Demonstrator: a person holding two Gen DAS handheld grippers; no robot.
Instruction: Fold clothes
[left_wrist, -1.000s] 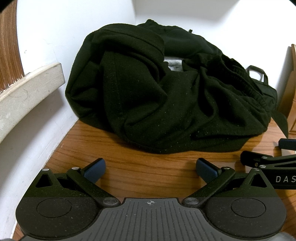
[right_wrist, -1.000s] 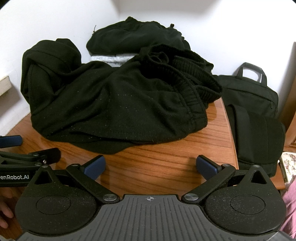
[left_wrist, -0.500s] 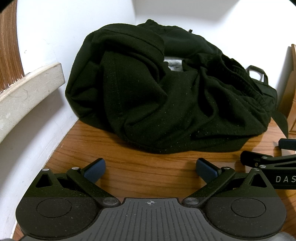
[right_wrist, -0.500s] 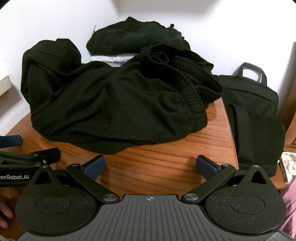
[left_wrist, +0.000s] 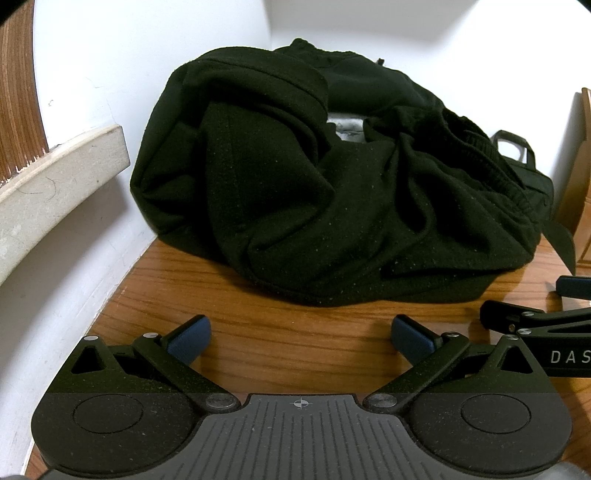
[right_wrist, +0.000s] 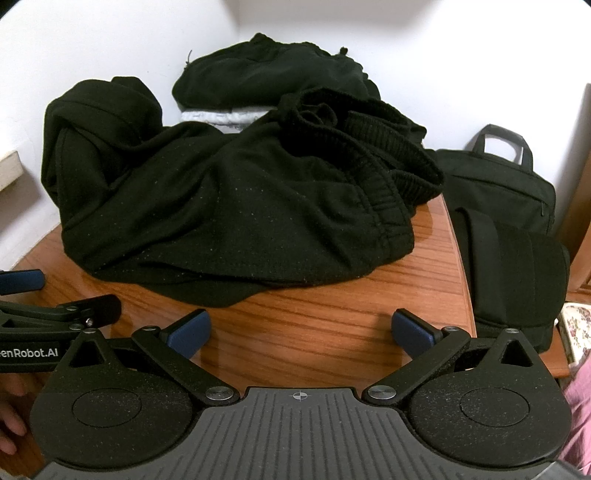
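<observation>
1. Wooden tabletop (left_wrist: 295, 343) fills the lower half of both views; white wall behind. Only the left wrist view shows the pale ledge (left_wrist: 55, 177) at 9 o'clock.
2. Crumpled black garment (right_wrist: 229, 206) heaped on the tabletop at 12 o'clock of both tools, apart from each. The right wrist view shows its ribbed waistband (right_wrist: 384, 155) at 1 o'clock; the left wrist view shows mostly bunched folds.
3. Folded black clothes (right_wrist: 266, 77) stacked behind the garment over a white item (right_wrist: 221, 117); clear in the right wrist view, mostly hidden in the left.
4. Black bag (right_wrist: 506, 229) at 3 o'clock off the tabletop edge; the right wrist view shows the whole of it, the left only the handle at 2 o'clock.
5. Left tool (left_wrist: 301, 332): jaws spread wide, holding nothing, blue pads over bare wood.
6. Right tool (right_wrist: 301, 330): jaws spread wide, holding nothing. Each tool peeks into the other's view at the side edge.
7. A hand (right_wrist: 11, 424) at 8 o'clock, right wrist view only.
</observation>
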